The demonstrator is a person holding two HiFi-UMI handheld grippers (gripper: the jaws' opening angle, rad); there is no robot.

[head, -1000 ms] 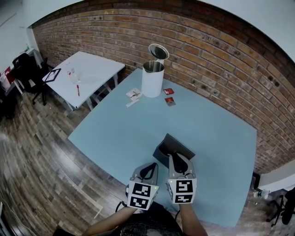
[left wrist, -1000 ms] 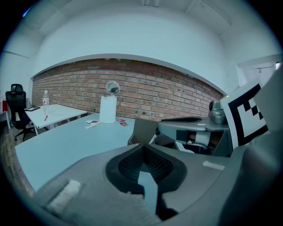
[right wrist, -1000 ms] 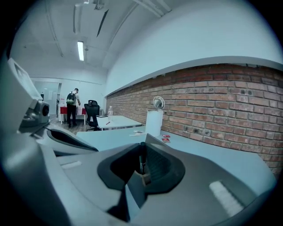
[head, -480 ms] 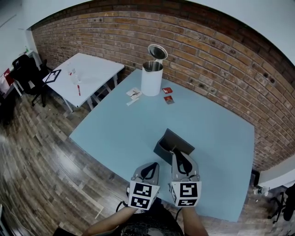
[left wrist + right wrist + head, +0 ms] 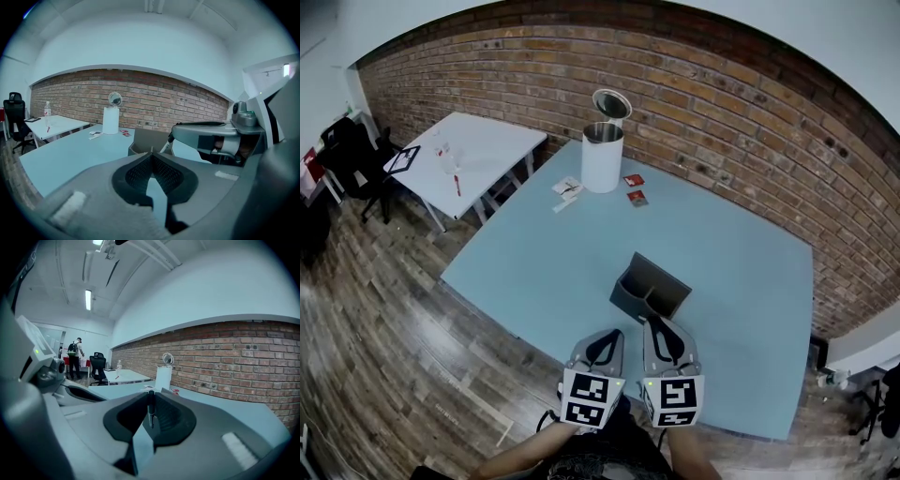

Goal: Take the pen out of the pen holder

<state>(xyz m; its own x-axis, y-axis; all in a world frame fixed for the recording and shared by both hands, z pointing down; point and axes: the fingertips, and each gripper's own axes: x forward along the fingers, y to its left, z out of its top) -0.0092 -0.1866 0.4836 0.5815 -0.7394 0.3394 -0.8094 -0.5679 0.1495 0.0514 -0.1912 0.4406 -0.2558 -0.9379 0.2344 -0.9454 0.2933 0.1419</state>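
The dark grey pen holder (image 5: 650,288) stands on the light blue table (image 5: 544,262), near its front edge. My right gripper (image 5: 655,320) sits just behind the holder on my side, shut on a slim dark pen (image 5: 150,411) that hangs down between its closed jaws. In the left gripper view, the pen (image 5: 165,146) slants down from the right gripper's tip beside the holder (image 5: 146,140); its lower end is hidden. My left gripper (image 5: 614,334) hovers beside the right one, shut, with nothing in it (image 5: 151,151).
A tall white cylindrical bin (image 5: 602,155) with its lid up stands at the table's far edge, with small red cards (image 5: 633,187) and papers (image 5: 567,190) beside it. A white side table (image 5: 464,155) and black chairs (image 5: 342,150) are at left. Brick wall behind. A person (image 5: 72,359) stands far off.
My right gripper has drawn back from the holder toward me, with the pen still in its jaws. The left gripper has barely moved.
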